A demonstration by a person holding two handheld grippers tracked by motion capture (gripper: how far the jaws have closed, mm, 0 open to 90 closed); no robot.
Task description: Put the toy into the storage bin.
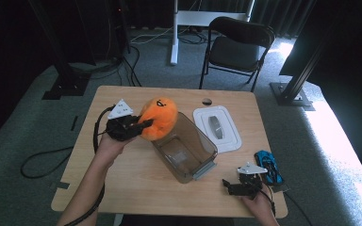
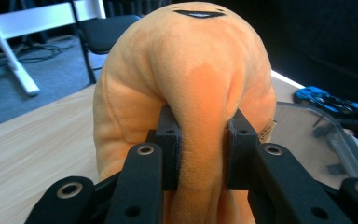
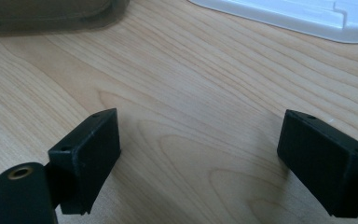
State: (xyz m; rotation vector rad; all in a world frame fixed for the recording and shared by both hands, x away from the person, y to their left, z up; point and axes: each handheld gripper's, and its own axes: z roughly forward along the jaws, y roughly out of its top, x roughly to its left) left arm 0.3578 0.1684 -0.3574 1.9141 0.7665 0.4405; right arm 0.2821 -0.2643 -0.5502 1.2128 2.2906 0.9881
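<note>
Here, orange plush toy (image 2: 186, 84) pinched in left gripper (image 2: 200, 154) jaws, above clear box (image 1: 185, 148)

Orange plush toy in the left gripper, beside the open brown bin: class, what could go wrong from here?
1. The left gripper pinches only a narrow fold of the orange plush toy; it might slip free.
2. The toy hangs at the rim of the brown bin, so a drop could land it on the table.
3. The toy looks bulky and may catch on the rim.
</note>
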